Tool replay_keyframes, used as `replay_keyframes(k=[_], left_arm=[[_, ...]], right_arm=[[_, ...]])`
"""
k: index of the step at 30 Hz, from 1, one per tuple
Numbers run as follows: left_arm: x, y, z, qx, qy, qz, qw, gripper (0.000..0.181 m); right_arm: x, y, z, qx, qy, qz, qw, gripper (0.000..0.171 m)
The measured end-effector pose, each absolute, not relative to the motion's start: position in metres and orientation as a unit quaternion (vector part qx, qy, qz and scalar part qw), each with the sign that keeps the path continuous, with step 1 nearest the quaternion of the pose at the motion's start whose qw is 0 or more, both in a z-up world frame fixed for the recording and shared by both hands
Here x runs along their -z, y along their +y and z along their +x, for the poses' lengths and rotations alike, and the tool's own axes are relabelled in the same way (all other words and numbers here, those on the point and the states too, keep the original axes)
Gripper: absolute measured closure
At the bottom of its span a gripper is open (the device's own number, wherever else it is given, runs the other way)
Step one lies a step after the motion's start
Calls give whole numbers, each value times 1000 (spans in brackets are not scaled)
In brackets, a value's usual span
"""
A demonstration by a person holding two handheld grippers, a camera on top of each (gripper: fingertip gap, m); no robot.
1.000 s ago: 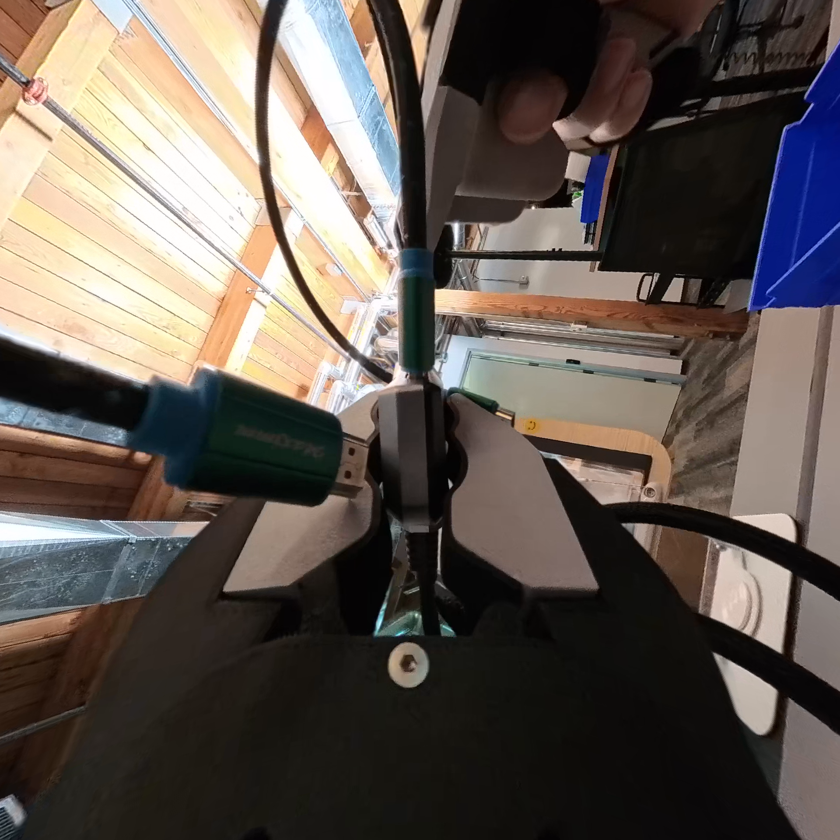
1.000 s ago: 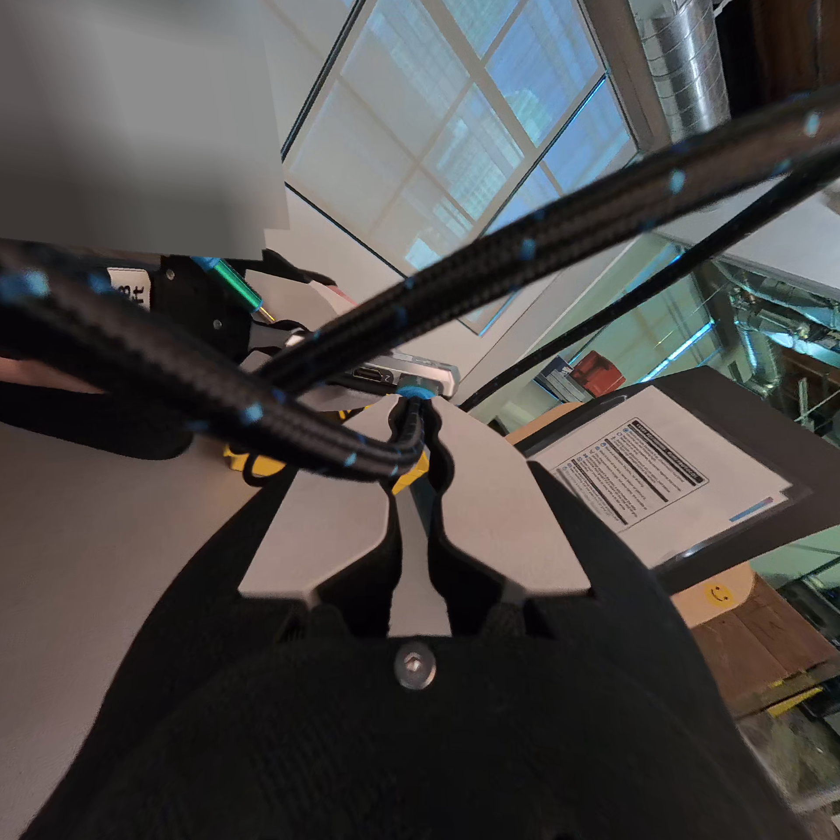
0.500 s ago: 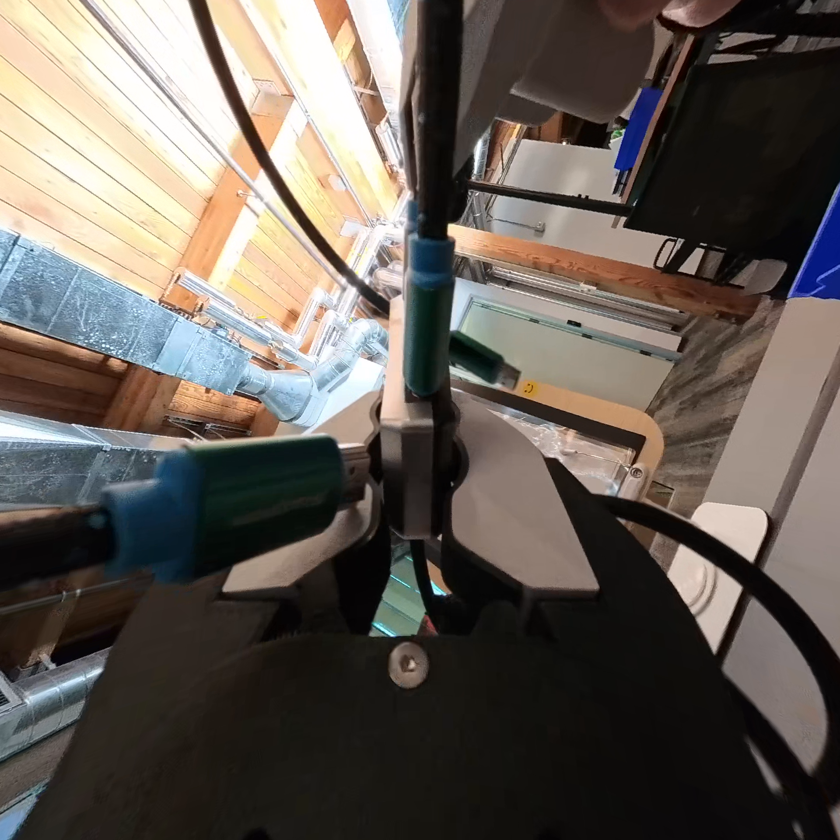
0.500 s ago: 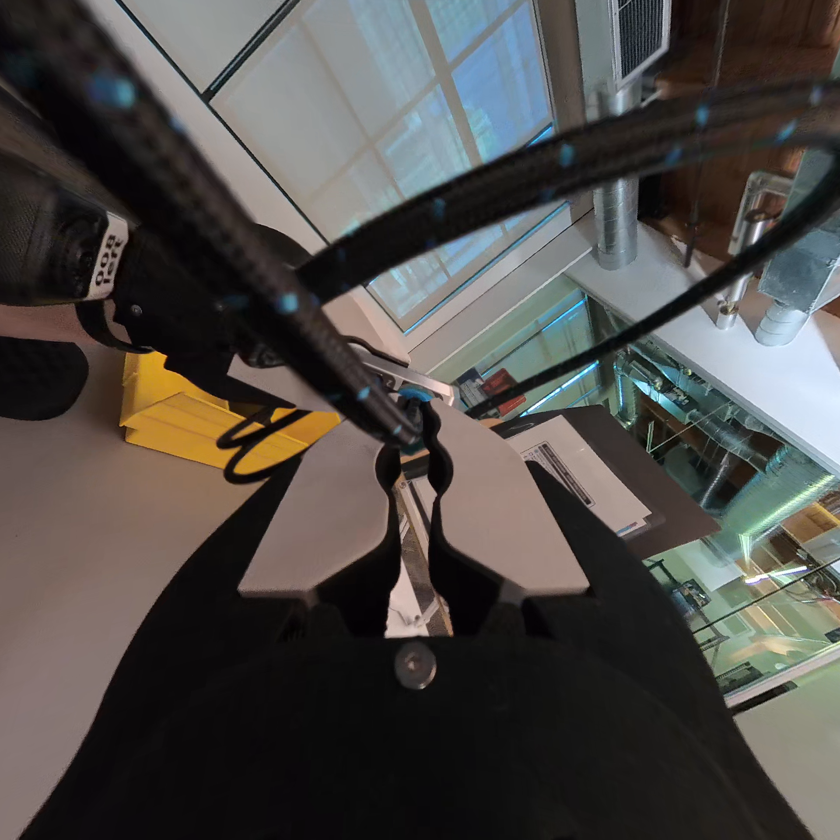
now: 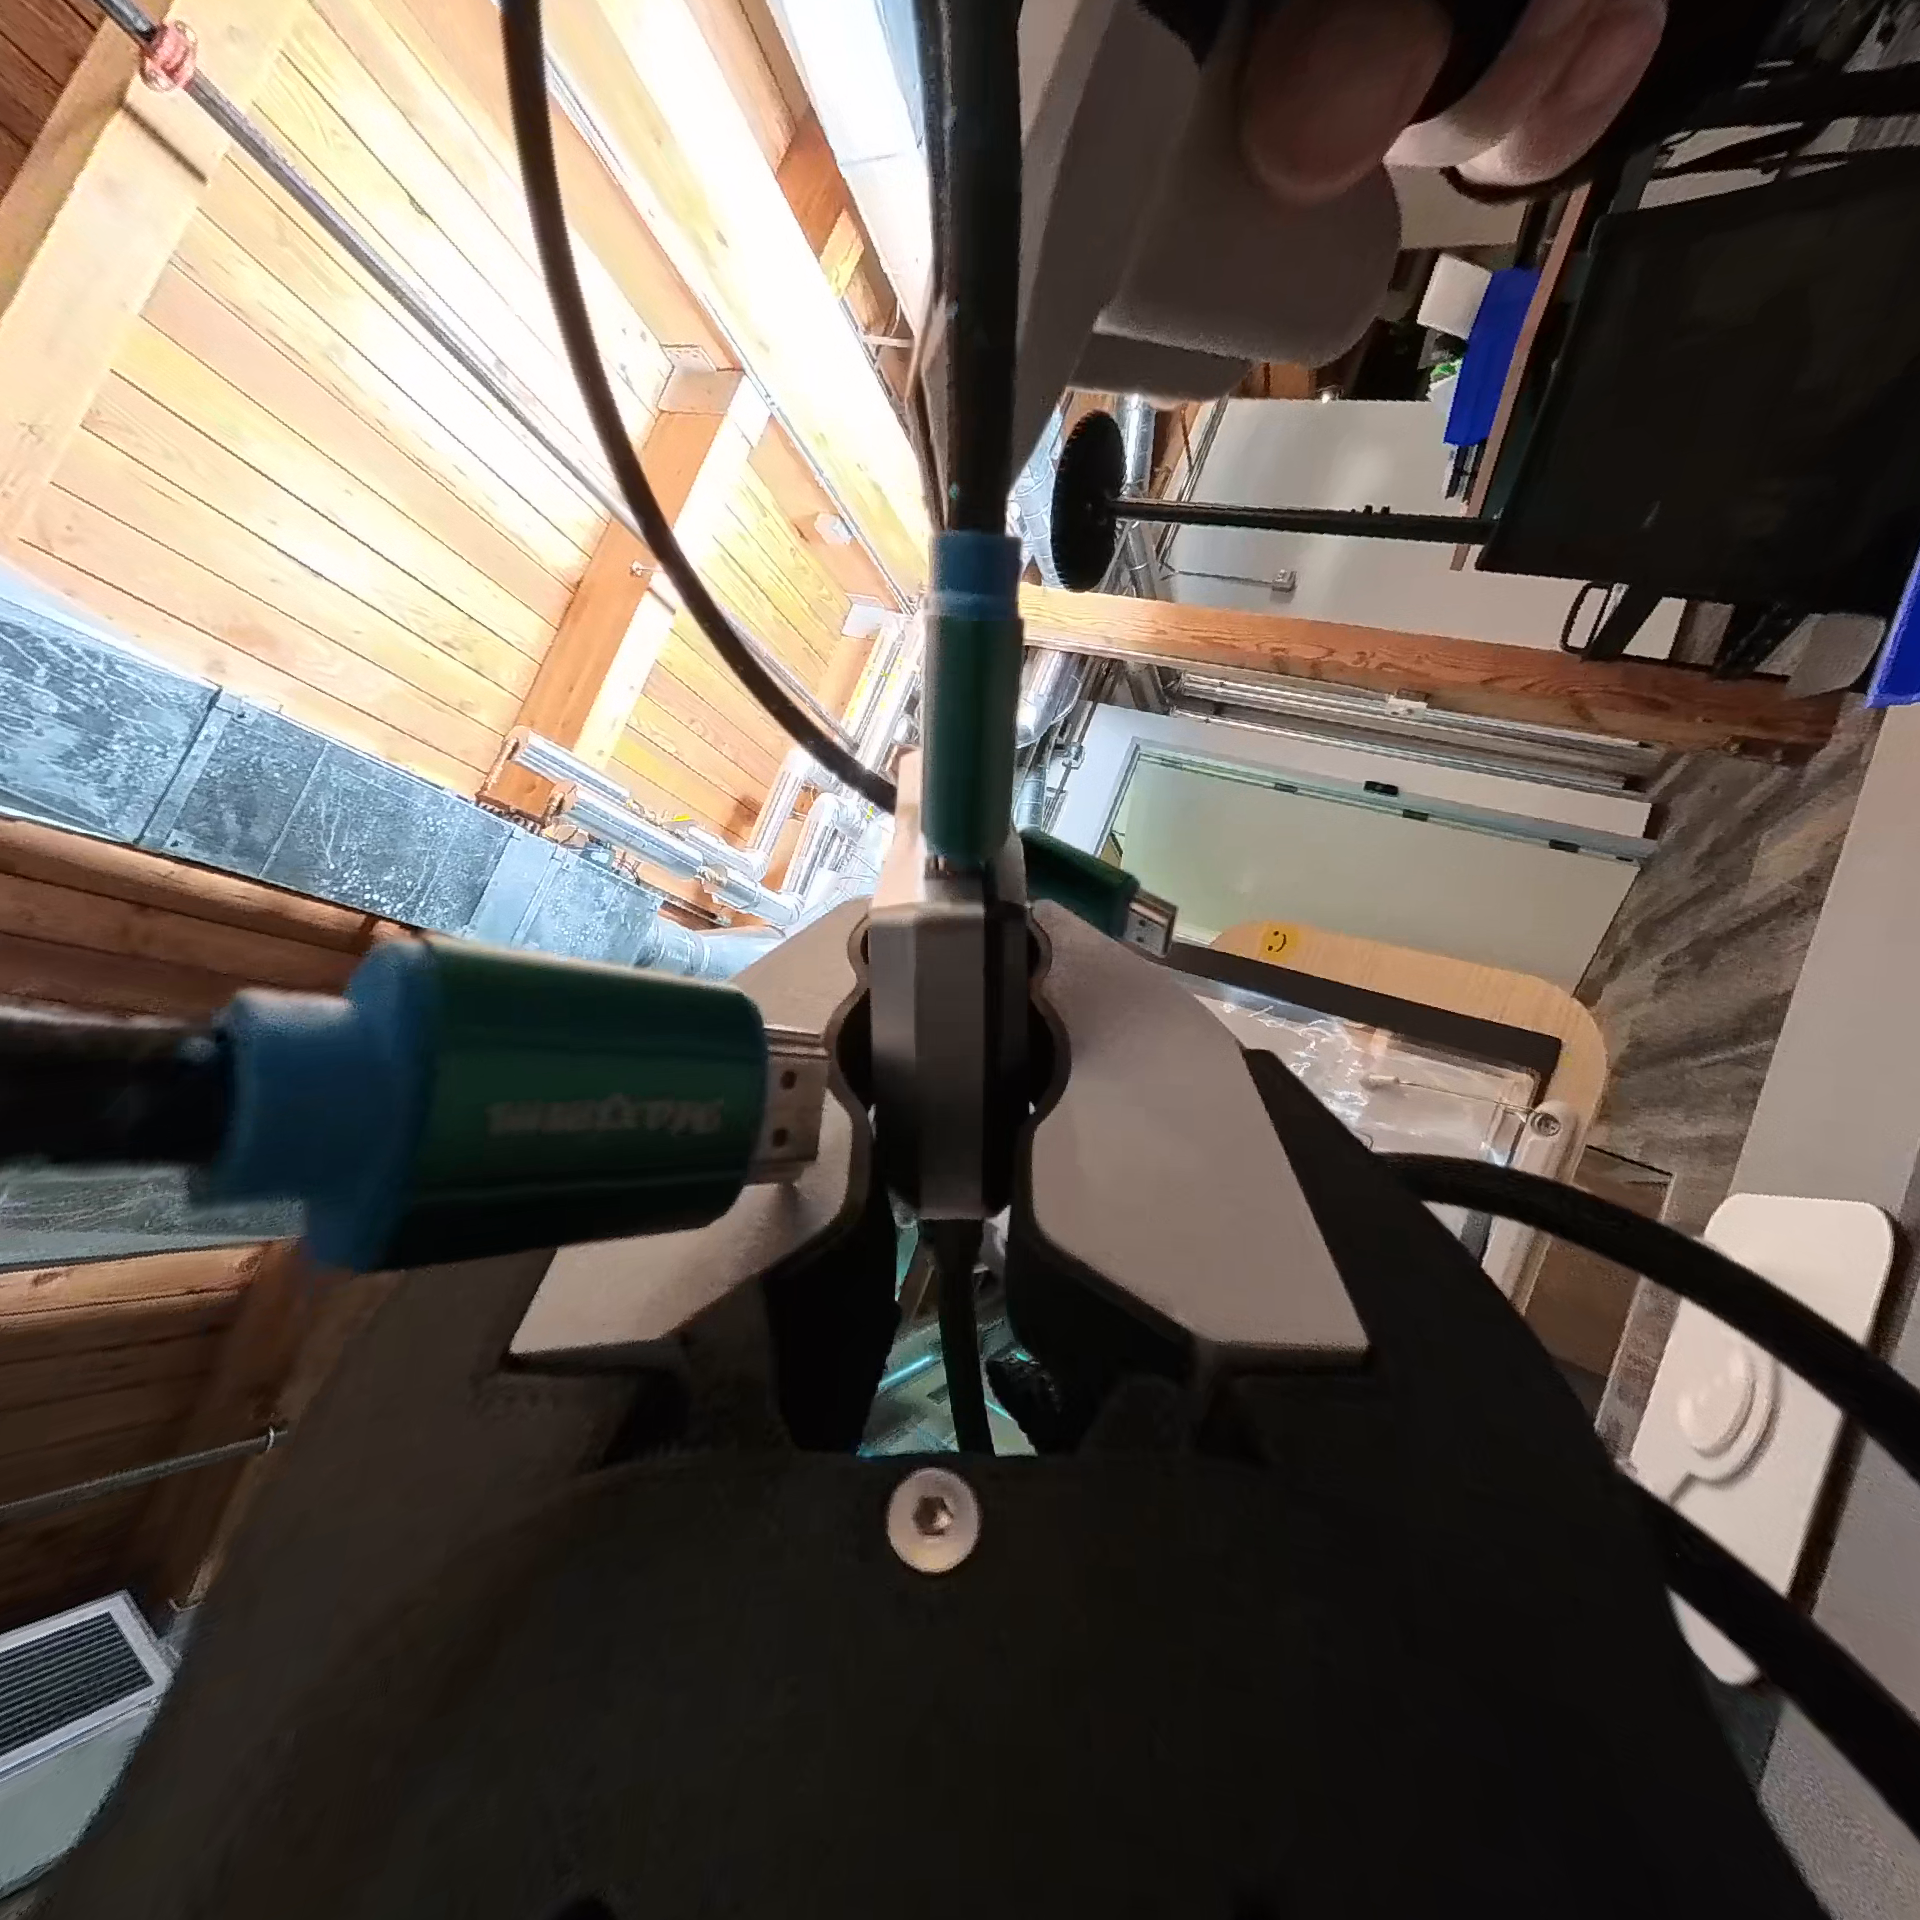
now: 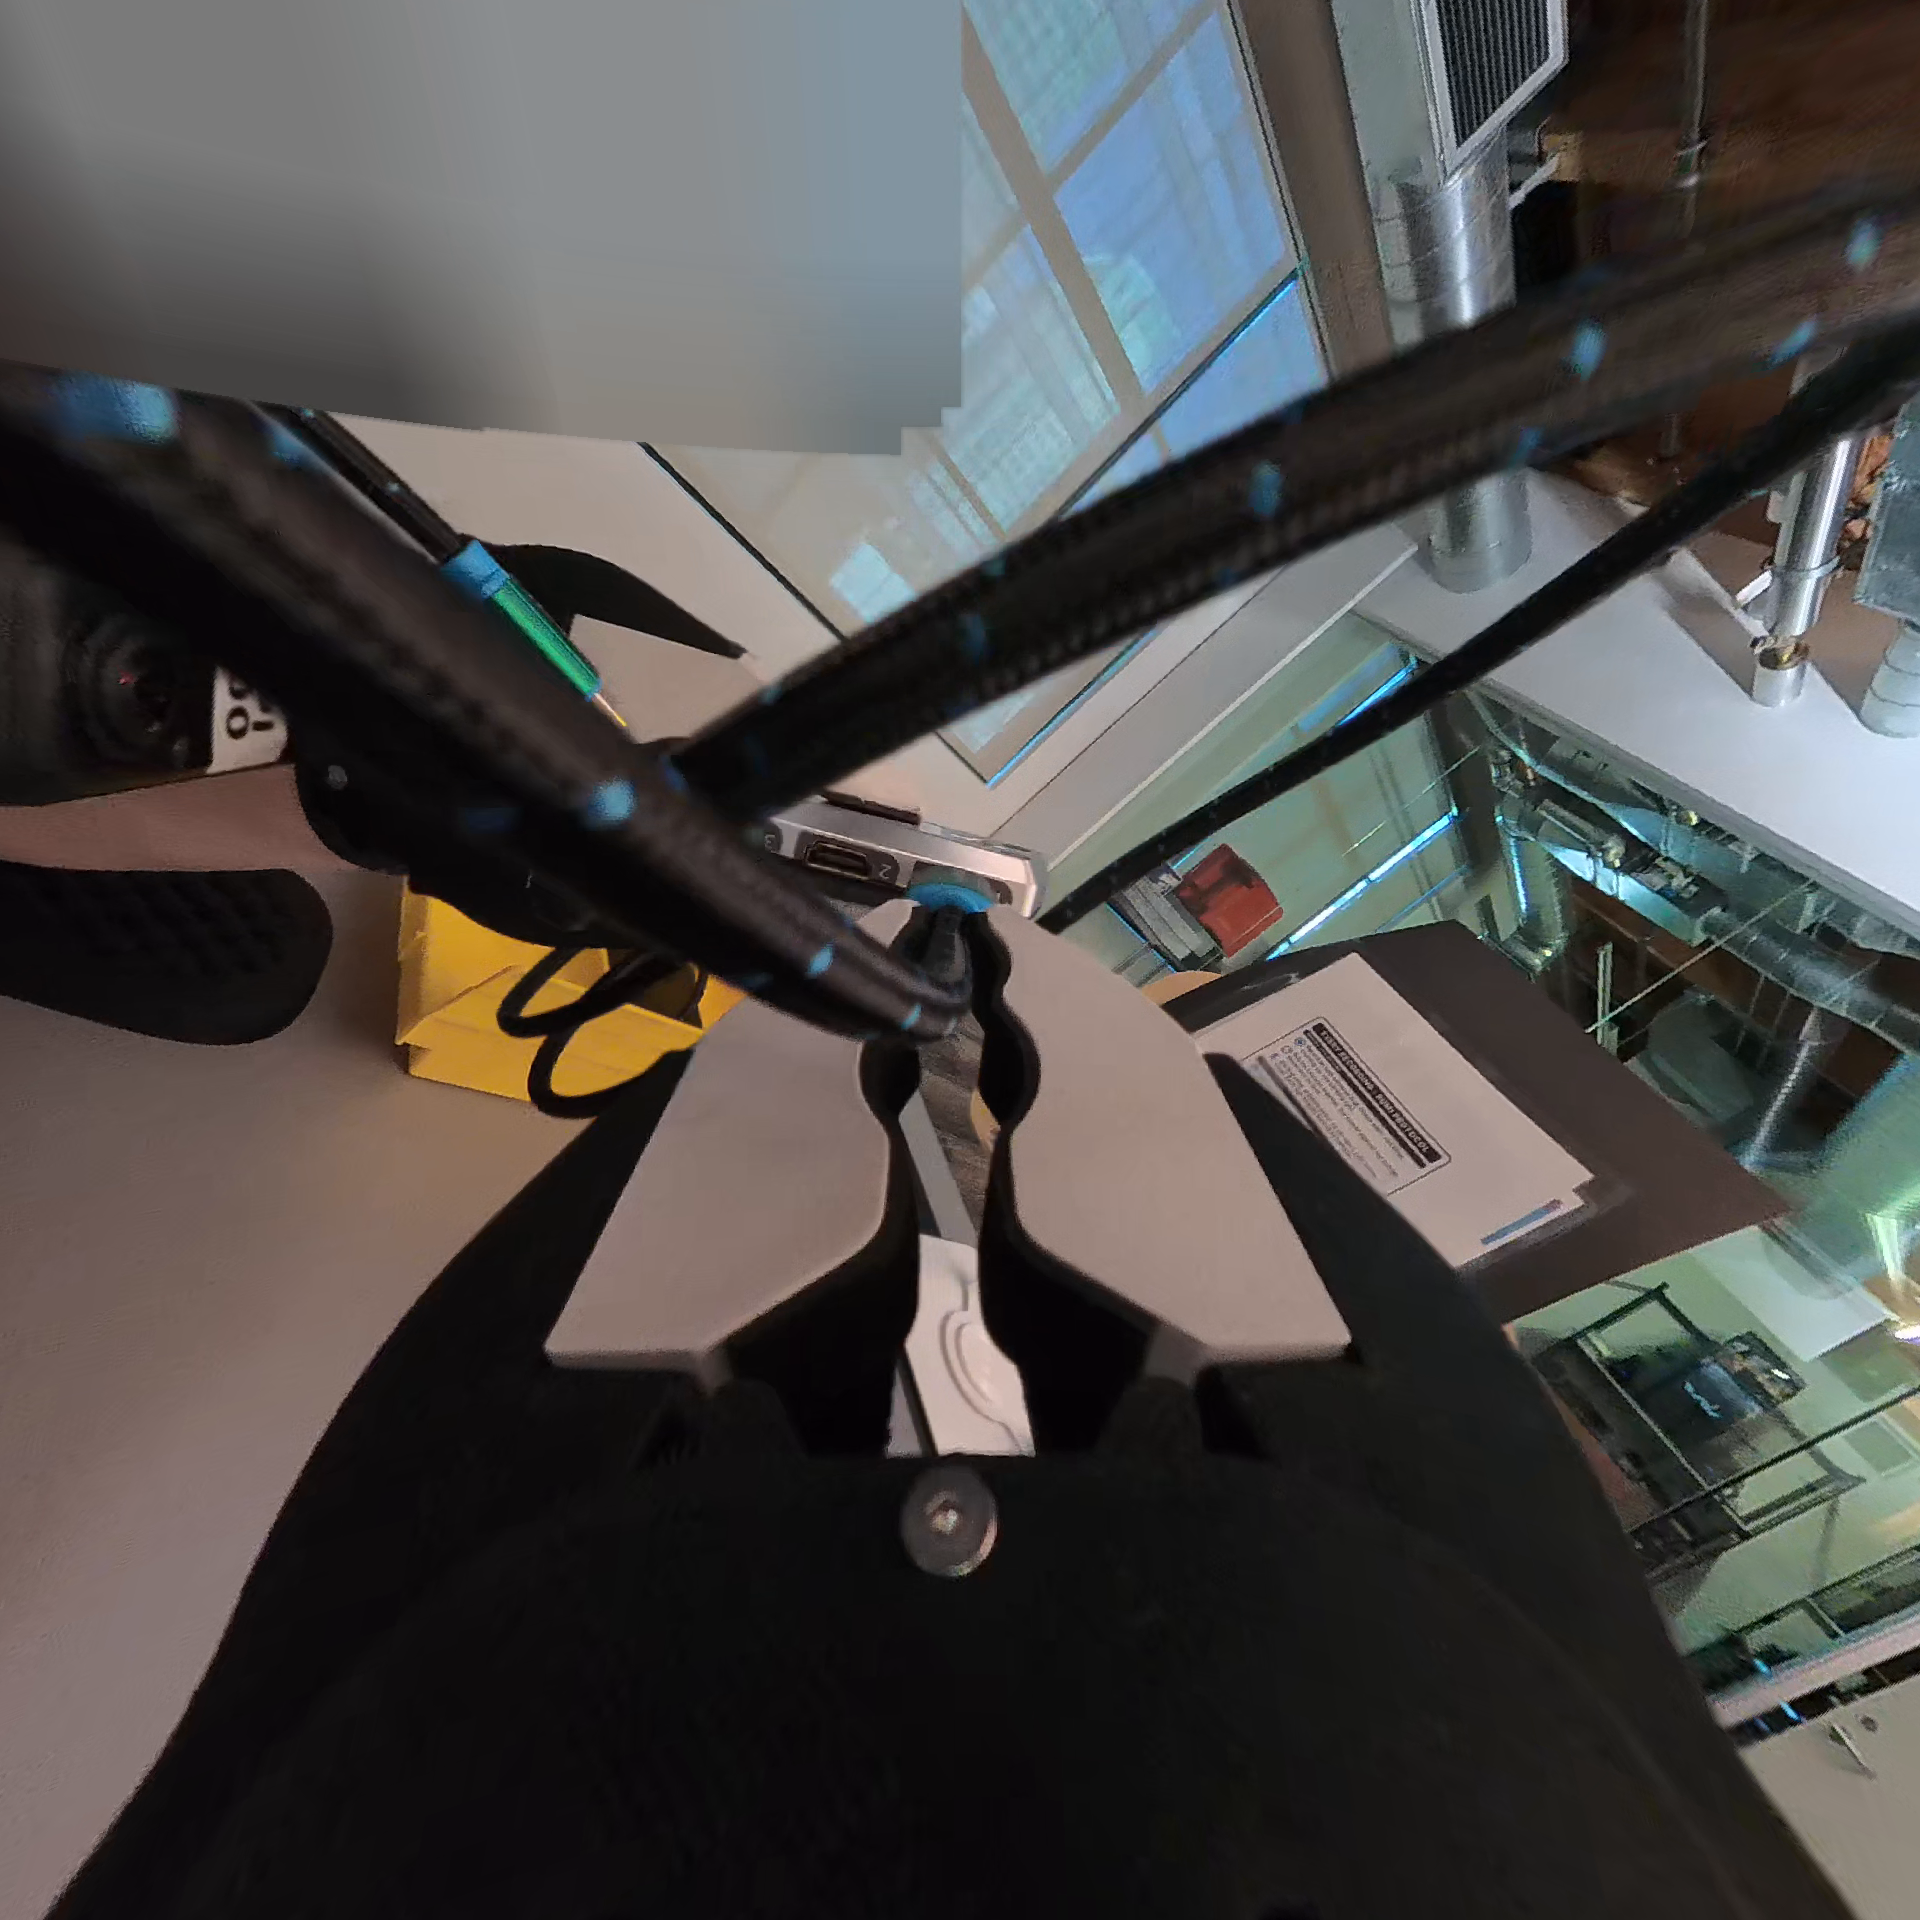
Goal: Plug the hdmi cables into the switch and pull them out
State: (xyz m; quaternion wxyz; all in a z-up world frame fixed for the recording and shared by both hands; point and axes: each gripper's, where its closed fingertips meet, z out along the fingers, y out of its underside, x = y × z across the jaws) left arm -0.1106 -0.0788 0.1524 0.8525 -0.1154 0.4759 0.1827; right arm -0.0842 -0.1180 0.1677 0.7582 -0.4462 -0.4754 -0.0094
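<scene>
My left gripper (image 5: 940, 935) is shut on the silver HDMI switch (image 5: 925, 1049), seen edge-on. A green plug (image 5: 971, 738) with a blue boot sits in the switch's far edge. A second green plug (image 5: 540, 1101) hangs loose at the left, its metal tip by my left finger. A third green plug (image 5: 1091, 894) shows behind the switch. My right gripper (image 6: 945, 935) is shut on the black braided cable (image 6: 925, 987) just behind that plug's blue boot (image 6: 945, 894), at the switch (image 6: 914, 857). One port (image 6: 836, 857) beside it is open. The left gripper (image 6: 156, 707) shows at the left.
A hand (image 5: 1330, 104) holds the right gripper's grey body (image 5: 1143, 208) above the switch. Black cables (image 6: 1195, 540) loop across both views. A yellow bin (image 6: 468, 997) stands on the white table (image 6: 208, 1247). A black board with a paper sheet (image 6: 1403, 1122) is at the right.
Both cameras swung and tilted, then came back near their first pose. The loose green plug at the left swayed. The switch stayed in the left gripper and the cable in the right.
</scene>
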Motion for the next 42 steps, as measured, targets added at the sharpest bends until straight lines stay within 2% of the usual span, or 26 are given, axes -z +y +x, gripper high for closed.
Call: replay_keyframes(k=[1,17,42], left_arm=[[-151,-79,-109,-182,479,-117,851,163],[-144,-85,-104,-148,504,-117,843,161],[-137,-72,-94,-160,526,-131,825,160]], right_arm=[[-167,-117,-83,6,-475,-449,757,164],[-162,-117,-77,-91,-474,-458,746,164],[-154,-93,-66,-109,-441,-494,741,163]])
